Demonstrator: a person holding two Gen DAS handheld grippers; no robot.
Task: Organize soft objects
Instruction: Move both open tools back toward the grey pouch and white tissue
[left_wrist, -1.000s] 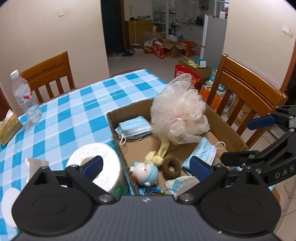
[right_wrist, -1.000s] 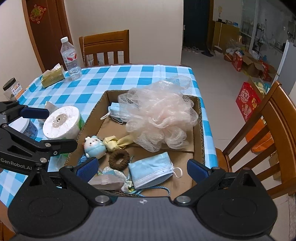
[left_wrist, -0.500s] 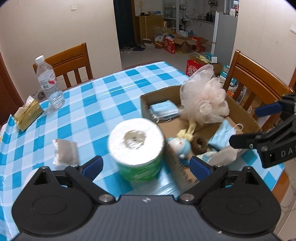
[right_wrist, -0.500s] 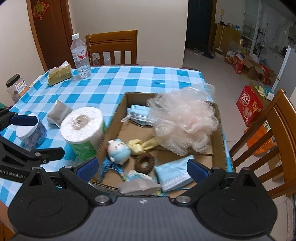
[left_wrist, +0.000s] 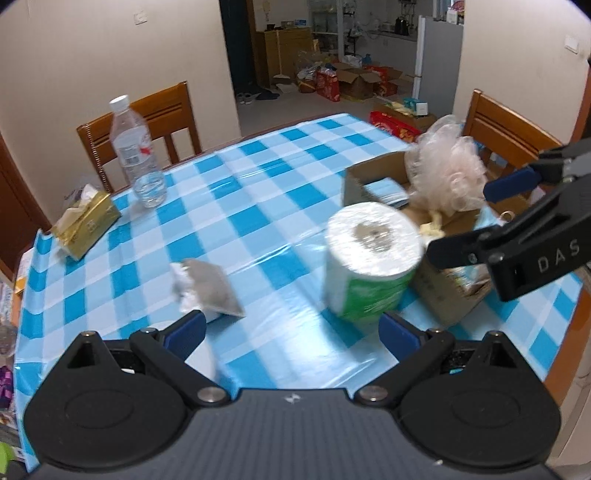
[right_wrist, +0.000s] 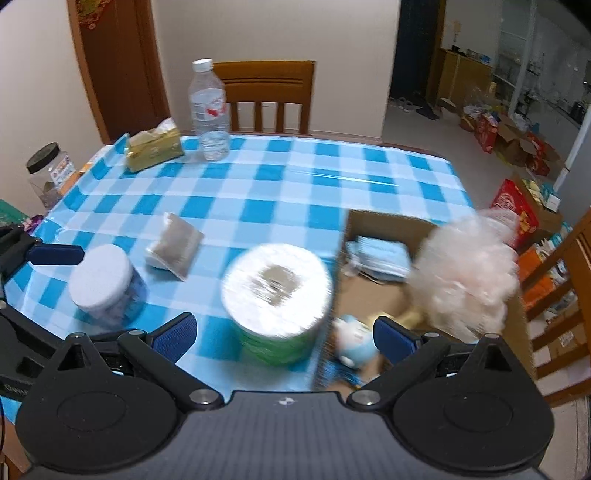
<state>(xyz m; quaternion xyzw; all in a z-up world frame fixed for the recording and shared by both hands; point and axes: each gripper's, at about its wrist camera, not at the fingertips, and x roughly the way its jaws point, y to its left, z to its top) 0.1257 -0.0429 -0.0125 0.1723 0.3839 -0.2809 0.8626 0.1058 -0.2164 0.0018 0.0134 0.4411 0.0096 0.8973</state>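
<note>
A cardboard box (right_wrist: 384, 221) at the table's right end holds a pink bath pouf (right_wrist: 465, 266), blue face masks (right_wrist: 380, 254) and a small blue doll (right_wrist: 354, 343). The box also shows in the left wrist view (left_wrist: 373, 173) with the pouf (left_wrist: 443, 170). A toilet paper roll (left_wrist: 373, 258) stands beside the box, also in the right wrist view (right_wrist: 277, 295). A grey-white packet (left_wrist: 207, 288) lies on the cloth. My left gripper (left_wrist: 291, 332) is open and empty above the table. My right gripper (right_wrist: 282, 336) is open and empty over the roll.
A water bottle (left_wrist: 135, 155) and a gold tissue pack (left_wrist: 86, 225) stand at the far side. A white-lidded jar (right_wrist: 105, 284) sits front left, a black-lidded jar (right_wrist: 48, 173) at the left edge. Wooden chairs (right_wrist: 266, 96) surround the checked table (right_wrist: 295, 192).
Both grippers have swung left, away from the box. The roll, the packet and the bottle have come toward the middle of both views. Both stay open and empty.
</note>
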